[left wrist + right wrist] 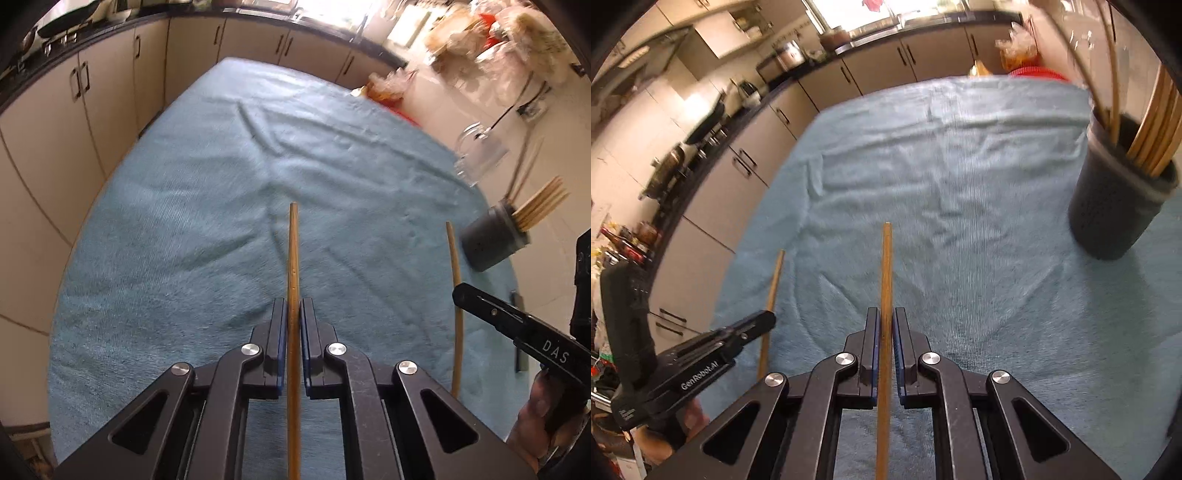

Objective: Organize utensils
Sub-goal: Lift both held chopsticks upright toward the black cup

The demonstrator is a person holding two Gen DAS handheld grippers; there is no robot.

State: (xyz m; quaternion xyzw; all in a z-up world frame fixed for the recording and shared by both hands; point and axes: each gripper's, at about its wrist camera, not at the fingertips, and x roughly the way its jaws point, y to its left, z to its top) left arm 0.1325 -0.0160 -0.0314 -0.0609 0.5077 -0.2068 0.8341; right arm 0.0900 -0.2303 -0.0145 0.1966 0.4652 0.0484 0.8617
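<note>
My left gripper (293, 314) is shut on a wooden chopstick (293, 254) that points forward above the blue cloth. My right gripper (885, 325) is shut on a second wooden chopstick (886, 273), also pointing forward. In the left wrist view the right gripper (458, 291) and its chopstick (456, 295) show at the right. In the right wrist view the left gripper (768, 317) and its chopstick (772, 295) show at the left. A dark utensil holder (1115, 206) with several wooden utensils stands ahead at the right; it also shows in the left wrist view (491, 240).
The table is covered by a wrinkled blue cloth (240, 184). A clear glass jar (480, 155) stands near the cloth's right edge beyond the holder. Kitchen cabinets (92, 96) run along the left and far side. Bags and clutter (517, 44) sit at the far right.
</note>
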